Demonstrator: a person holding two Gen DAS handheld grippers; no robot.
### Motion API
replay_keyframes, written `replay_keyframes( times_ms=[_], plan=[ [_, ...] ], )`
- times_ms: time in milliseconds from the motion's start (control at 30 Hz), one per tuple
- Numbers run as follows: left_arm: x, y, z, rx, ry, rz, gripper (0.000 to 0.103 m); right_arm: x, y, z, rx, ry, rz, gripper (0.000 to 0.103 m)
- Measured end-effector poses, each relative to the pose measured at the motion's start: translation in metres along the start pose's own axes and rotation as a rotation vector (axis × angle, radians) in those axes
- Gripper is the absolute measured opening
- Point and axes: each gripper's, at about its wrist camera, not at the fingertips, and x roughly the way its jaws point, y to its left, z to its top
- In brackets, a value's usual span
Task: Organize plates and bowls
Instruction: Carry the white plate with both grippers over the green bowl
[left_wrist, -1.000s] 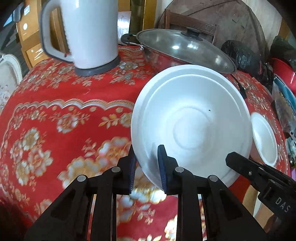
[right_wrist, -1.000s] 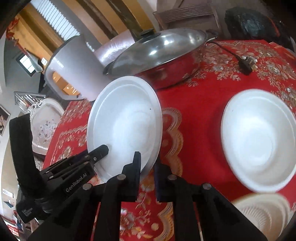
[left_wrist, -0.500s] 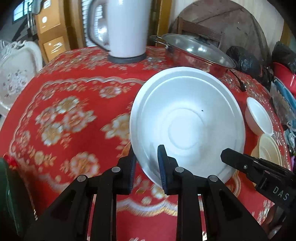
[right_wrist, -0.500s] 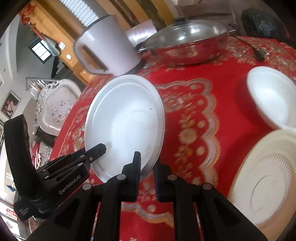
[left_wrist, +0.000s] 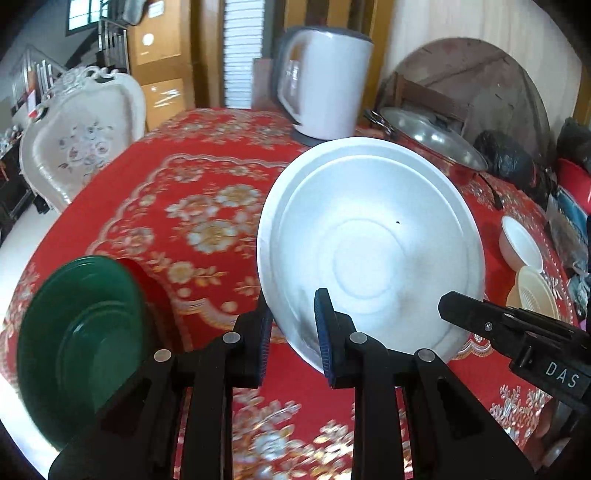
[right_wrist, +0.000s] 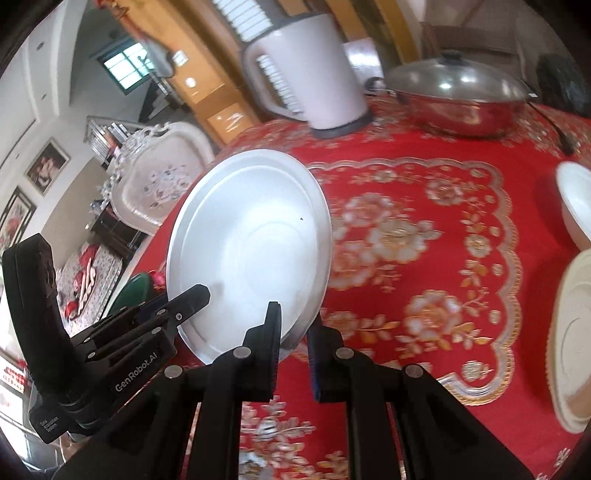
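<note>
A large white plate (left_wrist: 373, 243) is held tilted above the red tablecloth, gripped on its near rim by both grippers. My left gripper (left_wrist: 291, 325) is shut on its lower left rim; my right gripper (right_wrist: 293, 332) is shut on its lower right rim, with the plate (right_wrist: 251, 251) to its left. A green plate stack (left_wrist: 77, 339) lies at the table's near left edge. A white bowl (left_wrist: 521, 245) and a cream plate (left_wrist: 532, 295) sit at the right; they also show in the right wrist view, the bowl (right_wrist: 576, 206) and the cream plate (right_wrist: 572, 343).
A white electric kettle (left_wrist: 325, 85) and a lidded steel pot (left_wrist: 432, 144) stand at the back of the round table (left_wrist: 207, 206). A power cord (right_wrist: 554, 125) runs from the pot. A white ornate chair (left_wrist: 81, 136) stands beyond the left edge.
Both grippers have drawn the white plate back toward the near left of the table. The green plate stack has come into view at the left; kettle and pot look farther away.
</note>
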Motion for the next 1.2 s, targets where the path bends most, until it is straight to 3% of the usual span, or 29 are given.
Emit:
replay_keyframes(
  times_ms=[633,1200],
  plan=[
    [-0.062,0.103,-0.020,-0.148,-0.093,0.101,0.022,0.038,0.114,-0.005,-0.211,0.041,0.091,0.015],
    [-0.077,0.163,-0.045,-0.239,-0.081,0.159,0.022,0.069,0.172,-0.016,-0.302,0.113,0.125,0.016]
  ],
)
